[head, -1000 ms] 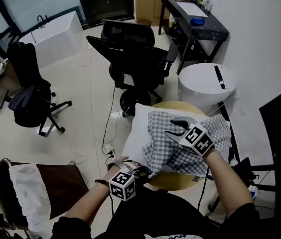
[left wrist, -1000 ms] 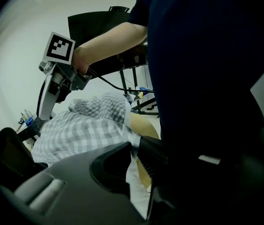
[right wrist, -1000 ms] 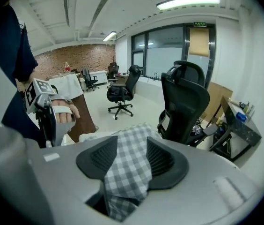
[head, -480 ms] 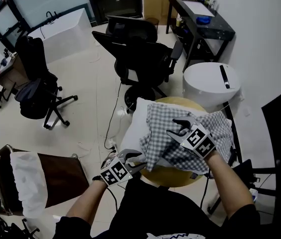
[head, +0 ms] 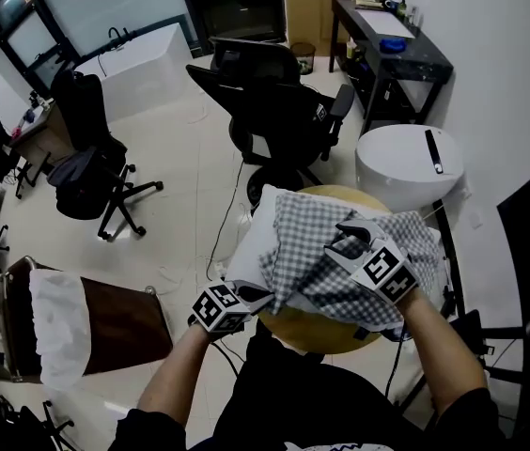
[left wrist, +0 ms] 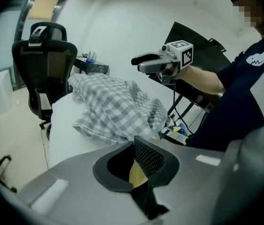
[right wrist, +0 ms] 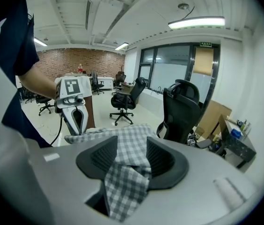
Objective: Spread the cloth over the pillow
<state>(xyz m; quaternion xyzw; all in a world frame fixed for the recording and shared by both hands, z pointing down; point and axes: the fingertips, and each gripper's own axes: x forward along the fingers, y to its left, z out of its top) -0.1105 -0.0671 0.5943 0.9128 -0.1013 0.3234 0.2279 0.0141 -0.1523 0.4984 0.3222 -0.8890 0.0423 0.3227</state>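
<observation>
Head view: right gripper [head: 348, 236] pinches the grey-and-white checked cloth [head: 307, 242], bunched beneath it on the rectangular white pillow [head: 251, 252]; left gripper [head: 265, 295], beside the pillow, has just closed on nothing.

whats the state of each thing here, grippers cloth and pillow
white pillow: lying on round wooden table, left part bare in head view
grey-and-white checked cloth: bunched, covers part of pillow
left gripper: jaws just closed, shut, nothing between them
right gripper: shut on cloth
</observation>
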